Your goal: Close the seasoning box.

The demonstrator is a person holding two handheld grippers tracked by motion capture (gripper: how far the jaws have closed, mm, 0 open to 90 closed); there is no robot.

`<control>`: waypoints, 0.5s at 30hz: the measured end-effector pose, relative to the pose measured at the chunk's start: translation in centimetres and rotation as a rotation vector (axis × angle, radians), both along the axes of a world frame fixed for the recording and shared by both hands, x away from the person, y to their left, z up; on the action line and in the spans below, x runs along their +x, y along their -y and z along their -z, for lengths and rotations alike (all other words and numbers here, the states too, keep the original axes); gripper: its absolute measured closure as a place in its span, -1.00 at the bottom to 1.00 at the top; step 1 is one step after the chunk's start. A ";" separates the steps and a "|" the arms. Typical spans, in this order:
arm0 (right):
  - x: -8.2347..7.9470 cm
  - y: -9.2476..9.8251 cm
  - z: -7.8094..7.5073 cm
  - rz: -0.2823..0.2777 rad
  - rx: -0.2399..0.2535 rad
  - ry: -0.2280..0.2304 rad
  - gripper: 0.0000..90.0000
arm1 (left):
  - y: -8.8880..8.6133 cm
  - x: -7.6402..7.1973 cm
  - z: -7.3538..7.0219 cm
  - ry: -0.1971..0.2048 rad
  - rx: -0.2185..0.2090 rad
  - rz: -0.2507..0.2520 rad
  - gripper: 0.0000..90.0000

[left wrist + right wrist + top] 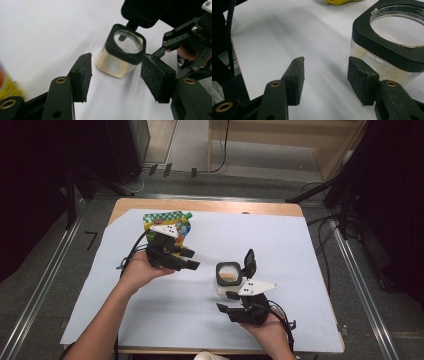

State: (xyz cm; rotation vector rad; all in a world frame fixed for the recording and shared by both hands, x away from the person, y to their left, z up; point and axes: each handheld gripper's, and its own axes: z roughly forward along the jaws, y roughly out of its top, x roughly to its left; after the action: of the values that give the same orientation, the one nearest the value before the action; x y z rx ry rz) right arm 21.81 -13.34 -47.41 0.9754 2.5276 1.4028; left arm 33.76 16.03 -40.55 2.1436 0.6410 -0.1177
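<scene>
- a white sheet (300, 270) covers most of the wooden counter (210, 205).
- a colourful pouch (167, 220) with a green checked top lies at the sheet's far left.
- a white paper cup (210, 356) shows at the near edge.
- black cables (320, 245) trail over the grey floor (45, 270).

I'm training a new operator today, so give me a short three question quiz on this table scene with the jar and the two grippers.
1. True or false: the clear jar's black flip lid stands open.
2. Which gripper is nearer the colourful pouch: A left gripper, B right gripper?
3. What covers the table?

Key: 1 true. 2 A. 3 A white sheet.
</scene>
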 end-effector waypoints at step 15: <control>0.1 -1.2 -0.2 -0.038 -0.021 0.034 0.01 | -4.2 0.0 -0.6 0.029 0.022 -0.090 -0.03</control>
State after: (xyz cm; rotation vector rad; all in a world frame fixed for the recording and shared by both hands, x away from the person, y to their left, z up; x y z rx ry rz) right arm 21.88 -12.11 -47.22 0.8978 2.5439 1.3877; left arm 33.79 20.24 -39.98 2.1297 0.7232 -0.0312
